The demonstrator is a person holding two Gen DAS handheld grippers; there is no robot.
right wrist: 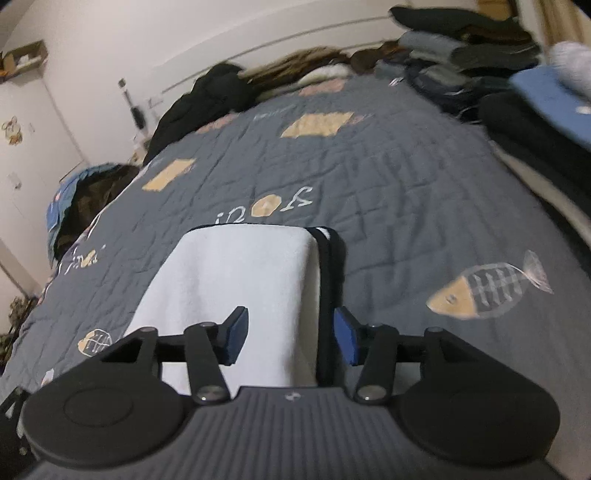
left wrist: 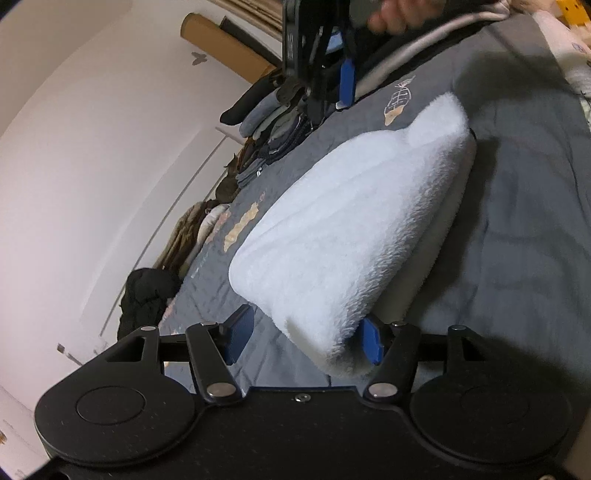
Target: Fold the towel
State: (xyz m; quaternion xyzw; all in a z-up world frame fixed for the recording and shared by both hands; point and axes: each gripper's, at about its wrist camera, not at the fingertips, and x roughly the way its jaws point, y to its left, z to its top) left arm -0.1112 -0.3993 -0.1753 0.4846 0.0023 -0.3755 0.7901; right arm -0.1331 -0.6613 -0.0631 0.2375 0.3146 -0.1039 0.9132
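A folded white fluffy towel [left wrist: 351,221] lies on the grey quilted bedspread [left wrist: 517,206]. My left gripper [left wrist: 306,341] is open around the towel's near end. Its right blue pad [left wrist: 371,341] touches the towel's corner, while the left pad [left wrist: 240,338] stands off it. My right gripper [left wrist: 332,92], held by a hand [left wrist: 391,18], hangs above the bed beyond the towel's far end. In the right wrist view that gripper [right wrist: 291,338] is open over the towel [right wrist: 236,277], its pads apart and pressing nothing. A dark band [right wrist: 328,295] runs along the towel's right side.
Stacks of folded clothes [left wrist: 273,122] and dark jackets [left wrist: 147,295] line the bed's wall side. A further pile of clothes [right wrist: 472,51] and a blue item [right wrist: 550,99] sit at the right. The bedspread [right wrist: 406,192] carries fish [right wrist: 487,288] and tan patches.
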